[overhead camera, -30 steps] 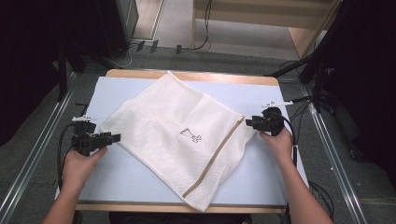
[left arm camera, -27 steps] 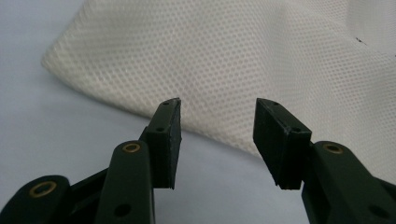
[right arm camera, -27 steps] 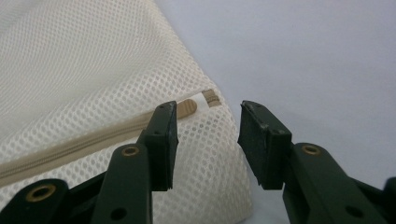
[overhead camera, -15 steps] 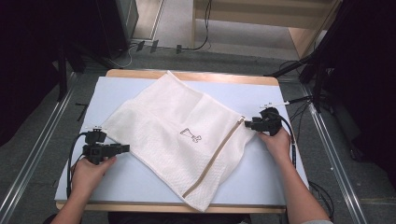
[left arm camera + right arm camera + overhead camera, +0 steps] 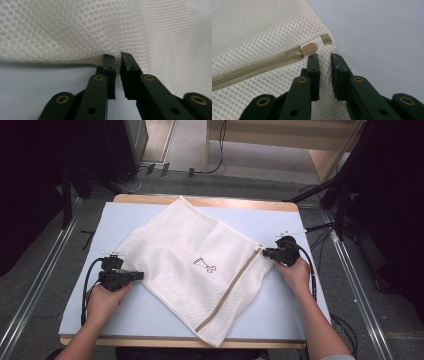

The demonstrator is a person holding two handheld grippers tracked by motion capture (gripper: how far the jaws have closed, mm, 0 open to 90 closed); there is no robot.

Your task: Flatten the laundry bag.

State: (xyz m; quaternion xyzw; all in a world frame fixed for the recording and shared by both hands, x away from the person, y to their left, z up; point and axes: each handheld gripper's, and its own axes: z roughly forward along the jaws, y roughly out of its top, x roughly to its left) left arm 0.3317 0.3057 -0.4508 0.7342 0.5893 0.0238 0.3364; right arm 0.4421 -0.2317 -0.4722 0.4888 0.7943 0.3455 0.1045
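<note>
From the high view, I have the white mesh laundry bag (image 5: 200, 270) lying flat and skewed on the pale blue table top (image 5: 280, 305), my left gripper (image 5: 137, 276) at its left edge and my right gripper (image 5: 266, 253) at the top end of its beige zipper (image 5: 230, 290), likely to hold the bag taut. A small dark printed motif (image 5: 205, 265) is too small to read.

In the left gripper view, the jaws have just been closing and now pinch a fold of the mesh.

In the right gripper view, the jaws have likewise just been closing, nipping mesh just below the beige zipper pull (image 5: 308, 48).
</note>
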